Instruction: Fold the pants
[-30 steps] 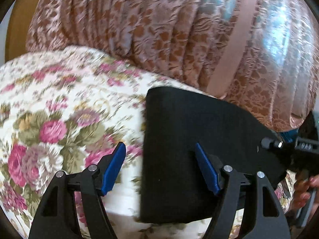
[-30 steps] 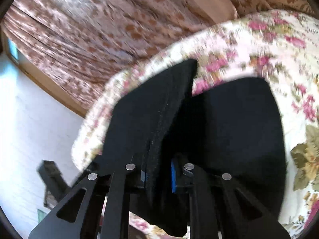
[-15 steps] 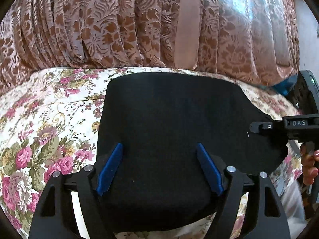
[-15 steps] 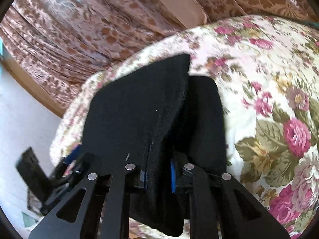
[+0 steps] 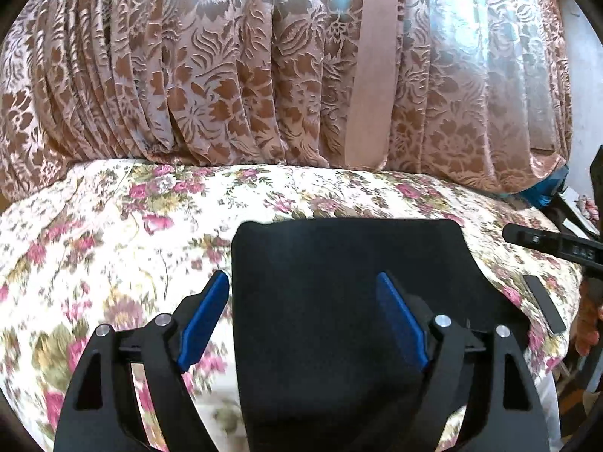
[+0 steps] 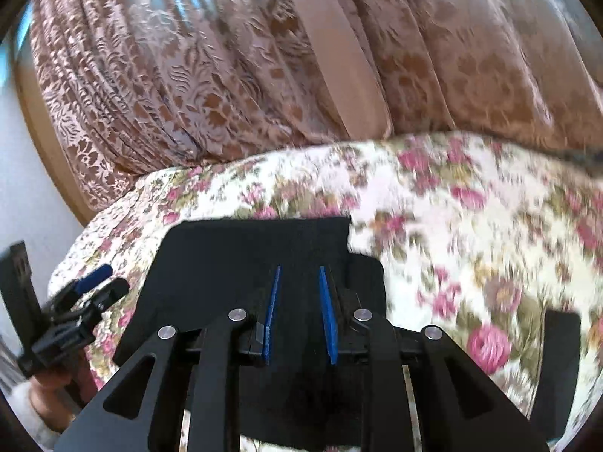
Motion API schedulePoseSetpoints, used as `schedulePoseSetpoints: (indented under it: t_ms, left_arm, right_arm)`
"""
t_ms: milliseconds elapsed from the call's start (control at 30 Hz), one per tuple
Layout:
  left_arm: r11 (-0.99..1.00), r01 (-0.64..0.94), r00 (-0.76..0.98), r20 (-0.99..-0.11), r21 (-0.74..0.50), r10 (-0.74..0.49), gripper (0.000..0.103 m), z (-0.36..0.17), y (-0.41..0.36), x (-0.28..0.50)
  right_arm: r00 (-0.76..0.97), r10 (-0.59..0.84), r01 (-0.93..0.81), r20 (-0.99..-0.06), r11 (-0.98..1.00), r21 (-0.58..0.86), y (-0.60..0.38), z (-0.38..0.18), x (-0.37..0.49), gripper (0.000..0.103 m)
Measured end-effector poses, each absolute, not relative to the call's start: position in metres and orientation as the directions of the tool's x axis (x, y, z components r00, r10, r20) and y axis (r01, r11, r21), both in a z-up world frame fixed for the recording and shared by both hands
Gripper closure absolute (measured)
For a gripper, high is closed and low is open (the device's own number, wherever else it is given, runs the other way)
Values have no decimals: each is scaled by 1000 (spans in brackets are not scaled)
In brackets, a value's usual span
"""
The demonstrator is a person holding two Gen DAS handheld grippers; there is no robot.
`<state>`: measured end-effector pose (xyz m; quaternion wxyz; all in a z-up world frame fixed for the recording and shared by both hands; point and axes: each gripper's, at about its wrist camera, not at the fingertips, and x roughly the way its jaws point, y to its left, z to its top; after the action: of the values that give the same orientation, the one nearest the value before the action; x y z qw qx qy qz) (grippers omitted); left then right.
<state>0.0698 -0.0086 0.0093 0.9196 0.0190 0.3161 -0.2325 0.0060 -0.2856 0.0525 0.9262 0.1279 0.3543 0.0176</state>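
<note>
The black pants (image 5: 339, 263) lie folded into a flat rectangle on the floral bedspread (image 5: 113, 226). My left gripper (image 5: 303, 290) is open above the pants' near left part, its blue pads wide apart, holding nothing. In the right wrist view the pants (image 6: 233, 248) lie flat below my right gripper (image 6: 297, 275), whose blue pads are parted with a visible gap and nothing between them. The right gripper's body (image 5: 546, 243) shows at the right edge of the left wrist view, and the left gripper (image 6: 86, 293) shows at the left of the right wrist view.
Brown patterned curtains (image 5: 264, 75) hang behind the bed. A small black strip (image 5: 544, 305) lies on the bedspread right of the pants. The bed's right edge drops off near the person's hand (image 5: 588, 324). A white wall (image 6: 34, 196) is at left.
My right gripper has let go of the pants fold, which now lies flat on the bed. Both grippers have drawn back from the pants; the left stays open.
</note>
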Motion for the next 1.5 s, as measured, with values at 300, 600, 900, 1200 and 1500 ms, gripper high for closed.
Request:
schedulePoseSetpoints:
  t_ms: [300,600,900,1200,1500]
  left_arm:
    - [901,433,621,-715,-31,-322,29,-8,-57,126]
    - [906,423,585,-765,4,-270,26,-53,-73,147]
    - [905,421,575,-752,-66,-323,25,-64,-67,153]
    - [904,420,582,-740,-83,-338,25,-64,-64,152]
    - [911,403,602,-725,-85,-334,21,-58,-59,144]
  right_arm:
    - [666,130,11,-735,983,183,-250,33,70,84]
    - [633,110,68,-766,978,197,-271,-24,92,84]
    - [684,65,56,-727,989,140,-261,-35,92,84]
    - [701,48,53,-712,991,119,-259,-36,88,84]
    - [703,39,44,-711,994,98,-256,-33,86,84]
